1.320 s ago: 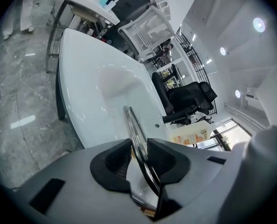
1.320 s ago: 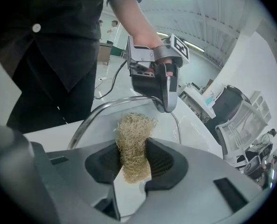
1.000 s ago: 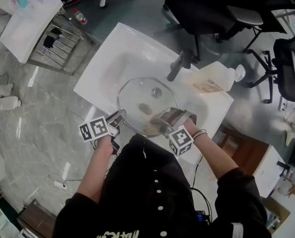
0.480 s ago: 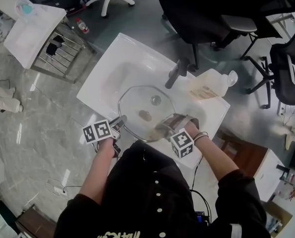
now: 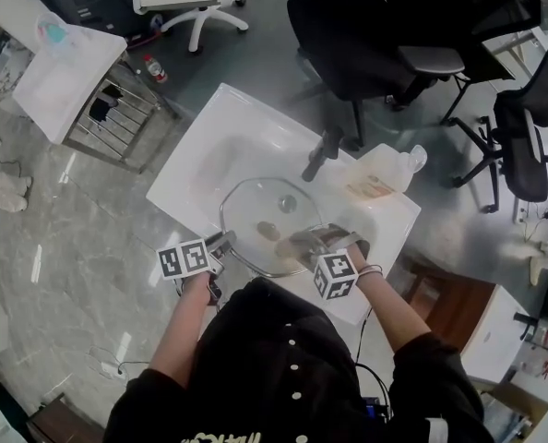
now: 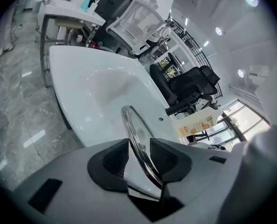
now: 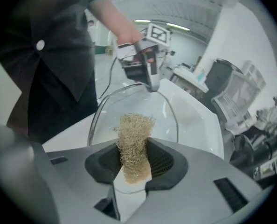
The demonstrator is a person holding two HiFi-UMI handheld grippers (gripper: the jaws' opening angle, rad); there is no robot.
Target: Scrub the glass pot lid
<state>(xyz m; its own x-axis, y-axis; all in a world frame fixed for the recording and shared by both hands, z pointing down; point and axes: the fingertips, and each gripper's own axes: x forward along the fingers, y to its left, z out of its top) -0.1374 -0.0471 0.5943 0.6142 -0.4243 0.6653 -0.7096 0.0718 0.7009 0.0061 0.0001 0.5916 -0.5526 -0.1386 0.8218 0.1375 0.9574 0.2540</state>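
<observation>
The glass pot lid (image 5: 269,218), round with a metal rim and a centre knob, sits over the white sink (image 5: 209,146). My left gripper (image 5: 220,241) is at the lid's left rim. In the left gripper view the rim (image 6: 135,132) runs edge-on between the dark pads of the left gripper (image 6: 139,155); the jaws are opening and a thin gap shows beside the rim. My right gripper (image 5: 303,240) is at the lid's near right edge, shut on a tan fibrous scrubber (image 7: 134,139) that points at the lid's glass (image 7: 129,101).
A dark faucet (image 5: 318,155) stands behind the lid. A clear jug with an orange label (image 5: 385,175) lies on the sink's right ledge. A wire rack (image 5: 108,100) stands at the left, and black office chairs (image 5: 366,35) stand behind the sink.
The lid and both grippers stay close to the same spot over the basin. The head camera has shifted a little, so the sink sits lower and smaller in the picture.
</observation>
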